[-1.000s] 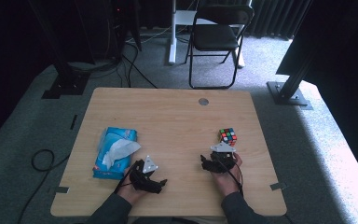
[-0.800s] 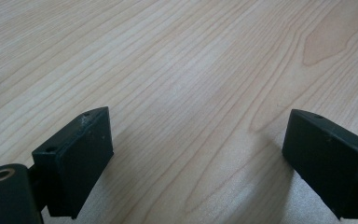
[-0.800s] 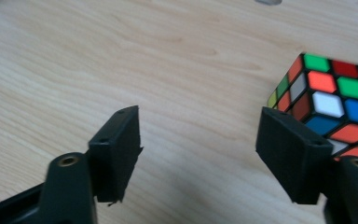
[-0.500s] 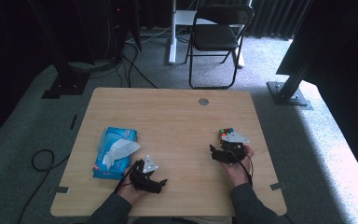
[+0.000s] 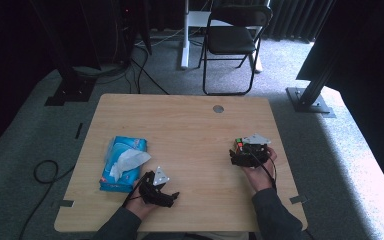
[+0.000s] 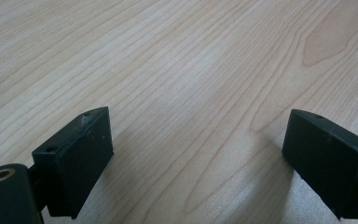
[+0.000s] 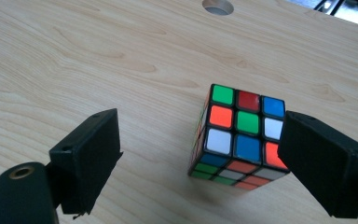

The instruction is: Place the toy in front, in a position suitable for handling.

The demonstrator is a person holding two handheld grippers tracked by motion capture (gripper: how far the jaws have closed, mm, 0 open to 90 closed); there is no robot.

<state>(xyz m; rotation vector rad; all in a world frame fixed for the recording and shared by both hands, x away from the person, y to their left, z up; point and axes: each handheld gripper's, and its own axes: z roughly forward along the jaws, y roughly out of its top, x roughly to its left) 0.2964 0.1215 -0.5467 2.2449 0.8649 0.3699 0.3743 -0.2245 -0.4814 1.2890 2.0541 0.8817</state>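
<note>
Right gripper view: right gripper [image 7: 200, 154], jaws spread, approaches the Rubik's cube [image 7: 237, 135] beside its right jaw; centring, then closing, likely follows. Left gripper [image 6: 200, 158] spread, idle.

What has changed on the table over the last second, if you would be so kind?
The right gripper has moved forward and to the right, up to the puzzle cube, which now sits between its open fingers, not yet clamped. The cube looks unmoved. The left gripper, open over bare wood, and the tissue pack stayed put.
</note>
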